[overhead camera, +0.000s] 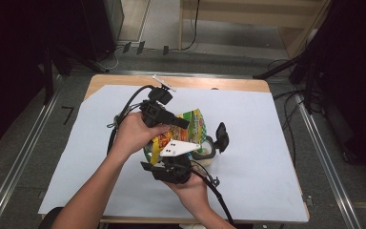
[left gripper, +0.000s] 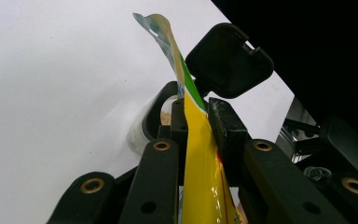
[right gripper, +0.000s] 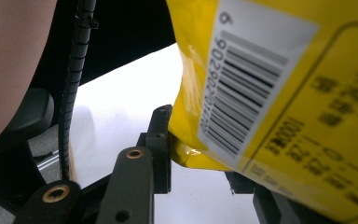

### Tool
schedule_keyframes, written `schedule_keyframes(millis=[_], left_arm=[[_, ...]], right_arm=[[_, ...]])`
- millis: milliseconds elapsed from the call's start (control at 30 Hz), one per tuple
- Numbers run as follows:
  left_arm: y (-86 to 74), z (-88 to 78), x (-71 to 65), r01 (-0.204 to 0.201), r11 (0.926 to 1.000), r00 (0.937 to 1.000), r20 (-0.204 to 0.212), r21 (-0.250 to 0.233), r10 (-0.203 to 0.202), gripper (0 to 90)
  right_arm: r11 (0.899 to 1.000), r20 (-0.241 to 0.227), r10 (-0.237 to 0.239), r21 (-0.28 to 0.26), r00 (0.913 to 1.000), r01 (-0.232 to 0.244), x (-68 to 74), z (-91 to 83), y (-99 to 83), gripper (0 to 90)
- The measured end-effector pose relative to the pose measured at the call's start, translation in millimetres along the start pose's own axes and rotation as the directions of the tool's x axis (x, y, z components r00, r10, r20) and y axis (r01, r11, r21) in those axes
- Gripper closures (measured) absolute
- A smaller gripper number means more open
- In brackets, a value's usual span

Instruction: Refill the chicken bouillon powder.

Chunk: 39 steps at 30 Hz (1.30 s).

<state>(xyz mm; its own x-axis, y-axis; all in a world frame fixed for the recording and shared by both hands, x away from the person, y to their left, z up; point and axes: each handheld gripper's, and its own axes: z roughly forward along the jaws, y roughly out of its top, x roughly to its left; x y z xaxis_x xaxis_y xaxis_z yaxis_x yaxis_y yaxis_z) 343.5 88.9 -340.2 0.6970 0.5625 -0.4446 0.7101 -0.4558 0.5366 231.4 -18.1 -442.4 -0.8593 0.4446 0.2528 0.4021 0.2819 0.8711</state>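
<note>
- The yellow snack pouch [overhead camera: 190, 126] hangs between both sets of fingers, directly over the open container [overhead camera: 208, 153] on the bench [overhead camera: 267, 143].
- The left fingers [left gripper: 198, 122] are pinched narrow on the pouch's upper part; its thin edge runs straight up between them, with the torn top [left gripper: 161, 28] curling above the tips.
- The right fingers [right gripper: 200, 156] clamp the pouch's lower corner, the barcode panel [right gripper: 247, 79] bulging just above and beyond them.
- The pouch's long axis runs from the right fingers up to the left ones, tilted so the opened end points toward the container's mouth just past the left fingertips.
- Judging from that, the coming move is a tip or shake, and the left hand [overhead camera: 133, 133] is the nearer one to steer the opening.
- Pouch: glossy, crinkly foil film, yellow with green and red print, flat and limp.
- Container: translucent, rounded wall, dark rim, with a squarish black hinged lid [left gripper: 228, 60] flipped up; pale crumbs seem to lie inside.
- Bench cover: smooth white sheet.
</note>
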Motion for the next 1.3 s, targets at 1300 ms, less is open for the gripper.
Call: schedule_keyframes(millis=[1300], left_arm=[[0.7, 1.5, 3.8, 0.016, 0.9999, 0.9997, 0.017, 0.004, -0.016, 80.9]], right_arm=[[1.000, 0.002, -0.001, 0.007, 1.0000, 0.001, 0.6, -1.1, 0.4, 68.4]])
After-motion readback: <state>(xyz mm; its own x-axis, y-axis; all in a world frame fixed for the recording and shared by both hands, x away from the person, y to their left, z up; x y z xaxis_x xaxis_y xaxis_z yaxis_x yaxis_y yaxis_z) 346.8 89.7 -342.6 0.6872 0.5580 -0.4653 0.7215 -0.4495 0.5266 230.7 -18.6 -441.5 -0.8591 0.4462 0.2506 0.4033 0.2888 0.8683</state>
